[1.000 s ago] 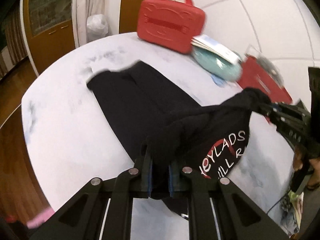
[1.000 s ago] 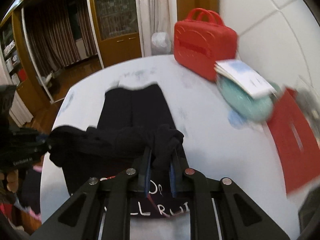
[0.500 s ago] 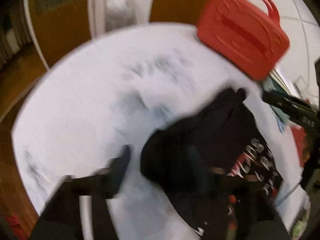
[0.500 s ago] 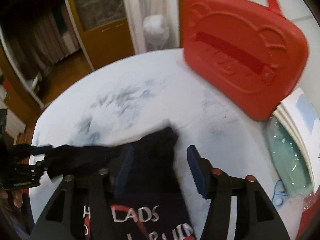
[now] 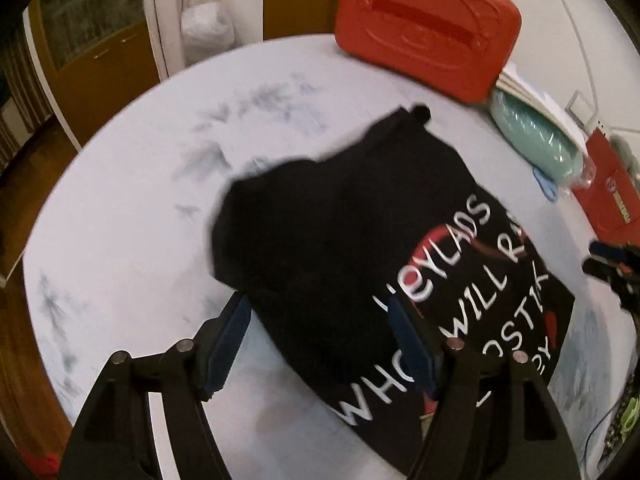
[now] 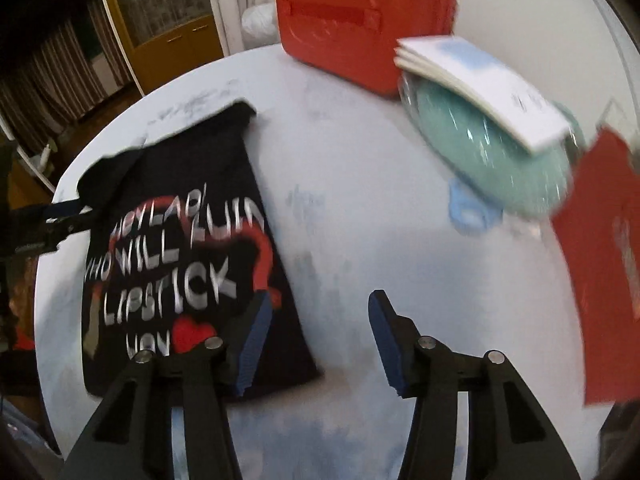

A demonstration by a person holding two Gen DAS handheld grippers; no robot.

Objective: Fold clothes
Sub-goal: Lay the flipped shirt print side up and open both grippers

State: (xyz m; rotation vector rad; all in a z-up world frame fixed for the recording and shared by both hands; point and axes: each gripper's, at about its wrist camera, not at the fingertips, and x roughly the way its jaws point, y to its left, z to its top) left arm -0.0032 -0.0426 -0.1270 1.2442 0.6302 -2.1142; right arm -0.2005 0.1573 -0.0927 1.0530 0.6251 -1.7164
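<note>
A black T-shirt [image 5: 344,220] with white and red lettering lies folded flat on the round white table [image 5: 132,248]. It also shows in the right wrist view [image 6: 180,248], at the table's left. My left gripper [image 5: 320,320] is open and empty, just above the shirt's near edge. My right gripper [image 6: 316,316] is open and empty, above bare table to the right of the shirt. The left gripper's tip shows at the left edge of the right wrist view [image 6: 60,216].
A red hard case [image 5: 424,28] stands at the table's far edge. A mint-green bowl [image 6: 488,152] under a stack of papers [image 6: 480,88] and a red folder [image 6: 600,264] lie to the right. A wooden floor and cabinets lie beyond the table.
Both grippers held the shirt's fabric a second ago, carried it over towards the red case and let go. The shirt now lies folded with the lettering up, and both grippers have pulled back open.
</note>
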